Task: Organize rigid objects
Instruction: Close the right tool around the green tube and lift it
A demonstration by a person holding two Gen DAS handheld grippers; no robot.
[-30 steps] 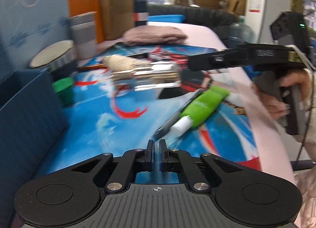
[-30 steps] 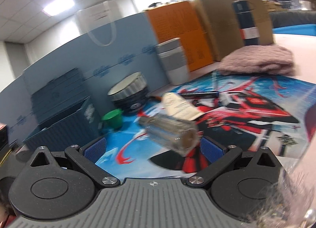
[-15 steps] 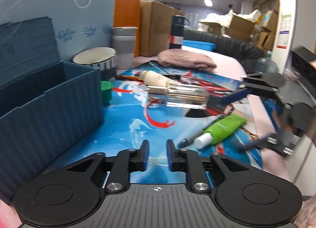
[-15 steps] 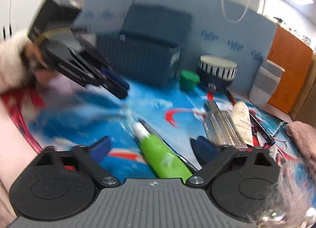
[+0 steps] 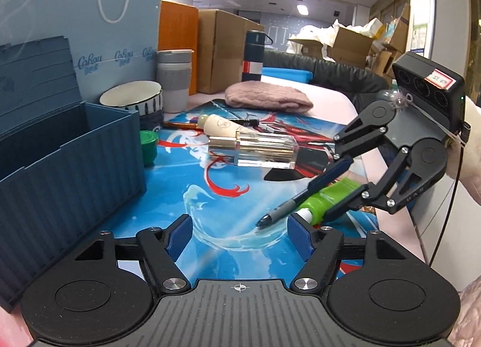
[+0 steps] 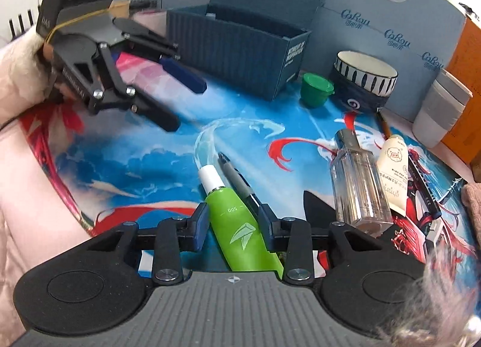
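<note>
A bench covered by a bright blue, red and white printed mat (image 6: 144,166) carries a dark blue ribbed plastic storage box (image 6: 237,46) with its lid up at the far left. Near the middle right lies a clear square glass bottle (image 6: 357,190). At the near centre lie a lime-green squeeze tube with a white cap (image 6: 237,226) and, touching its right side, a grey and black pen (image 6: 237,178).

The right claw (image 6: 231,226) straddles tube and pen together, its jaws narrow and just closing from wide; whether the pads (image 6: 200,223) press yet is unclear. Better to close squarely on the tube alone, so the pen stays behind.

The left claw (image 5: 237,235) hovers empty, its jaws now fairly wide after being shut a second ago.
</note>
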